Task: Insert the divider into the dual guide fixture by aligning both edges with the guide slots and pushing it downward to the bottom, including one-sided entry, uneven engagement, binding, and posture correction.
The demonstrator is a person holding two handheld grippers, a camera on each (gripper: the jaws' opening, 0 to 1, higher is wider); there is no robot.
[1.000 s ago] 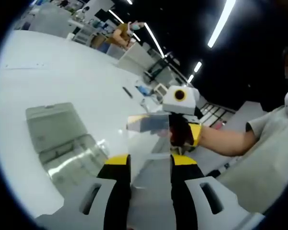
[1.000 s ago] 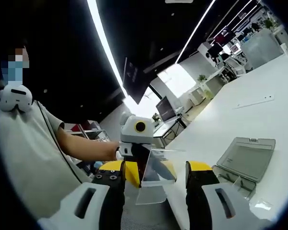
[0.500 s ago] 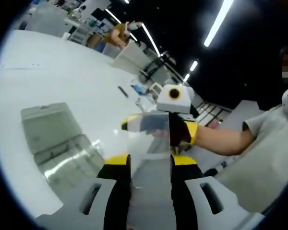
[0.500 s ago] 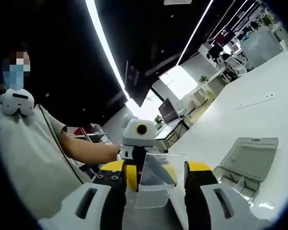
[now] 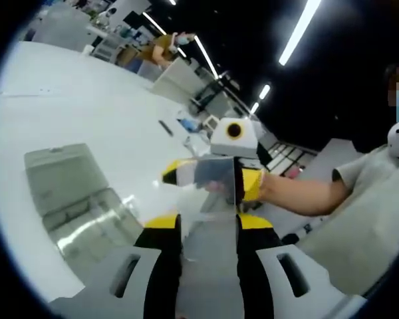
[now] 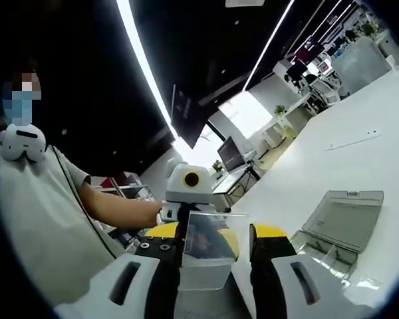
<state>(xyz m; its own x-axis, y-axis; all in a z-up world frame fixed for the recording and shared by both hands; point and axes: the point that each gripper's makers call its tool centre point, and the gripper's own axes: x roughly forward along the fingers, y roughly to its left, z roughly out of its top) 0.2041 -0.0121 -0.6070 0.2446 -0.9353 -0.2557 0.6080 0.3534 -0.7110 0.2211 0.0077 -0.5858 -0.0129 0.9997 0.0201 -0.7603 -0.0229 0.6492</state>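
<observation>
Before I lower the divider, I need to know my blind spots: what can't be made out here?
- Left gripper view: guide slots in the grey fixture are blurred and too small.
- Right gripper view: the fixture is distant, its near part cut off behind the right jaw.
- Both views: the clear divider has faint edges; its bottom edge is hidden between the jaws.

We see a wide white table (image 5: 86, 119) running toward ten o'clock, with desks and monitors (image 6: 229, 154) beyond it. Long ceiling light strips (image 6: 141, 63) cross a dark ceiling; a bright window (image 6: 249, 109) glows at one o'clock.
</observation>
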